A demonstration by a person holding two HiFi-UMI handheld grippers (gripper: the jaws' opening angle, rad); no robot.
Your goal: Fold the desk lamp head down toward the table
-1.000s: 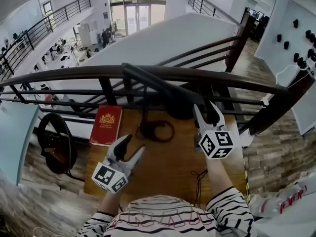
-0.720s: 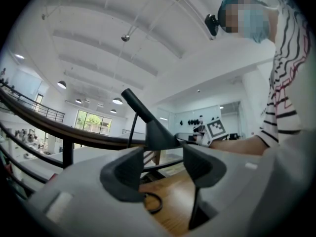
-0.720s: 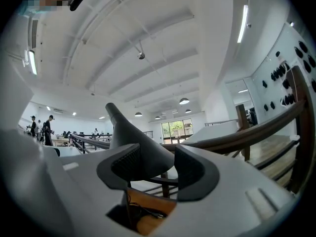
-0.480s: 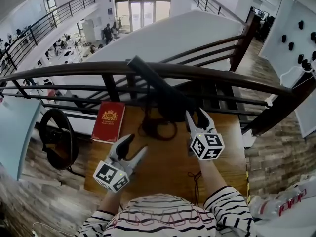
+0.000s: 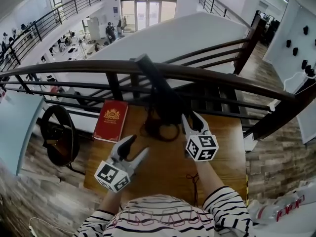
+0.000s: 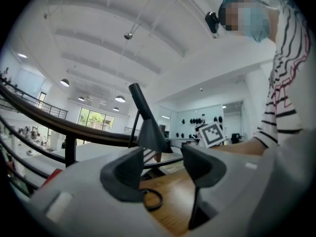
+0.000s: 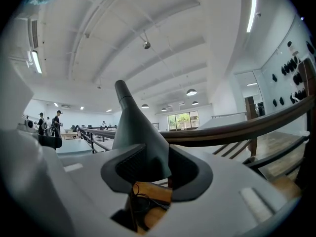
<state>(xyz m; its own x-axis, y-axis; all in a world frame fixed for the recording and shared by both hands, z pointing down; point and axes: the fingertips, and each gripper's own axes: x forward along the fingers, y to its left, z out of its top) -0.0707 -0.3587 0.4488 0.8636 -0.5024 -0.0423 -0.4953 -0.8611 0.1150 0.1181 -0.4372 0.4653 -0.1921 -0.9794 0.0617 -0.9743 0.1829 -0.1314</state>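
Note:
The dark desk lamp (image 5: 170,107) stands at the back of the wooden table (image 5: 163,172), its long stem slanting up to the left past the railing. My right gripper (image 5: 192,117) is level at the lamp's cone-shaped part (image 7: 140,132). Its jaws are closing, and the cone's lower part fills the gap between them; I see no firm press of the pads. My left gripper (image 5: 138,145) hovers open over the table's left half, with nothing between its fingers and apart from the lamp (image 6: 149,132).
A red book (image 5: 111,120) lies at the table's back left corner. A black cable loop (image 5: 160,131) lies by the lamp's foot. A dark wooden railing (image 5: 222,80) runs right behind the table. A black round object (image 5: 58,137) sits on the floor to the left.
My right gripper has come down and moved left against the lamp's cone, and its jaws have narrowed. The left gripper has stayed where it was.

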